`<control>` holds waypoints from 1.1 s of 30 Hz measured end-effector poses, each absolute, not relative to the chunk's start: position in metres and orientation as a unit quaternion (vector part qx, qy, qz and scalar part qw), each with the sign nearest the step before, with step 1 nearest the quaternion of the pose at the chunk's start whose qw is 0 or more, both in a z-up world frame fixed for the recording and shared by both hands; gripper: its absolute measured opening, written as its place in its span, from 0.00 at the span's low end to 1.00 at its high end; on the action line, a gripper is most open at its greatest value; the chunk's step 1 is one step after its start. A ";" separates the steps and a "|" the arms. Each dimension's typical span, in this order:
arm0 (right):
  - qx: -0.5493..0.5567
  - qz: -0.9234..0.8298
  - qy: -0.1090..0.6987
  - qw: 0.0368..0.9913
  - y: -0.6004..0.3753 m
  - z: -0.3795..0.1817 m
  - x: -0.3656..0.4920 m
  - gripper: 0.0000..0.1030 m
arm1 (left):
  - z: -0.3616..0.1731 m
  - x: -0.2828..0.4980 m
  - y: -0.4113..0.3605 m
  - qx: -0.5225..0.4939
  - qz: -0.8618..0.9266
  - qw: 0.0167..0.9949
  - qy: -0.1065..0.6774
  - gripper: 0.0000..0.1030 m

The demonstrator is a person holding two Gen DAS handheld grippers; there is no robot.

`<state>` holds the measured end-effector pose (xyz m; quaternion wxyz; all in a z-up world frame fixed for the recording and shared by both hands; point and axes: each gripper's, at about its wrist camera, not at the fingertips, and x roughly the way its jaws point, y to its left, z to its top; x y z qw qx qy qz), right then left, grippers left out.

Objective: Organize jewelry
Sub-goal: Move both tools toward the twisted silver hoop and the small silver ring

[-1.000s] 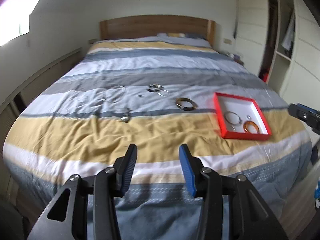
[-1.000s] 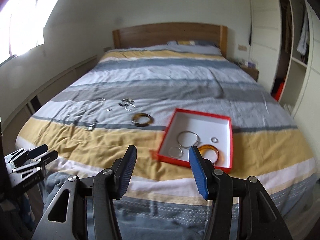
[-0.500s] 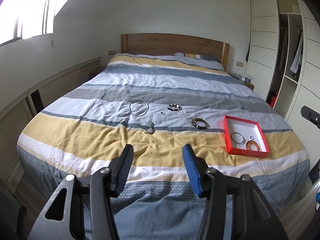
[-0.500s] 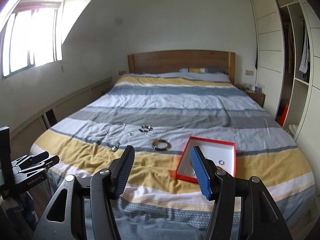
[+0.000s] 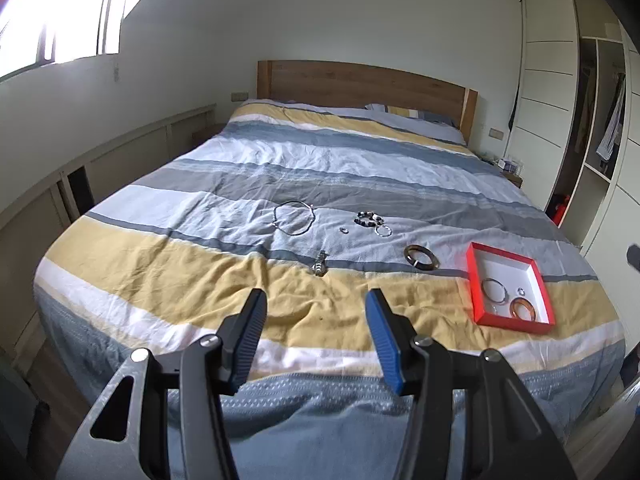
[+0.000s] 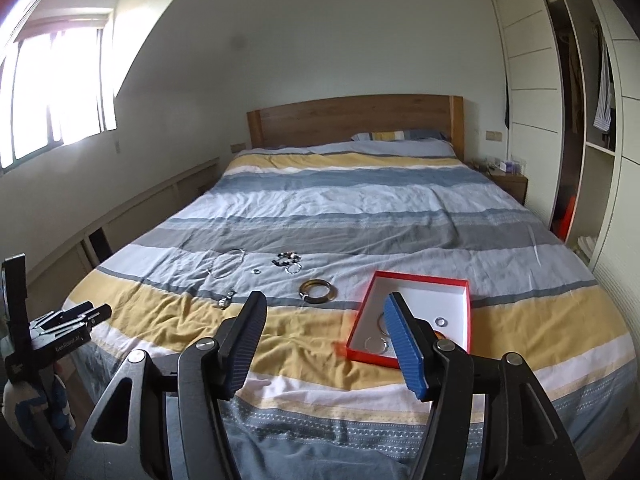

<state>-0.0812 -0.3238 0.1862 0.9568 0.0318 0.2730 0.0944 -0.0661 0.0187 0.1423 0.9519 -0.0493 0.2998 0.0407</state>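
Both grippers hang above the foot of the bed point(image 5: 328, 168), looking down its striped duvet toward the wooden headboard point(image 5: 360, 80). The left gripper point(image 5: 316, 316) has its fingers released, with only the yellow stripe of the duvet showing between them; its jaws have just been opening. The right gripper point(image 6: 324, 320) is likewise spread and grasps nothing, and its jaws have just been opening too.

The jewelry lies in two groups. Loose on the pale blue and grey stripes, from left to right in the left wrist view, are a thin necklace point(image 5: 294, 220) laid in a rough loop, a small ring point(image 5: 343, 231), a cluster of dark beads with a silver hoop point(image 5: 374, 222) just beside it, and nearer the foot a small metal watch or clasp piece point(image 5: 319, 266) (too small to tell which). A brown bangle point(image 5: 420, 257) rests flat near the edge of the yellow stripe.

To the right of the bangle sits a shallow red box point(image 5: 472, 280) with a white inside. It holds a thin silver bangle point(image 5: 495, 289), an orange bangle point(image 5: 523, 307) touching or just beside it, and a tiny ring point(image 5: 520, 290) apart from both. In the right wrist view the blue finger point(image 6: 404, 348) covers part of the box's contents.

An open wardrobe point(image 6: 576, 120) stands along the right wall, a window point(image 6: 60, 92) on the left.
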 end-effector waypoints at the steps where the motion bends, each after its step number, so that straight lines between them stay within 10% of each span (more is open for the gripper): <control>1: 0.027 0.094 0.276 0.956 -0.322 0.185 -0.078 0.59 | 0.140 -0.059 0.019 -0.050 0.035 0.951 0.303 0.48; 33: -0.042 0.214 0.476 0.852 -0.177 -0.013 0.293 0.60 | -0.023 0.299 0.021 -0.001 -0.062 0.883 0.465 0.48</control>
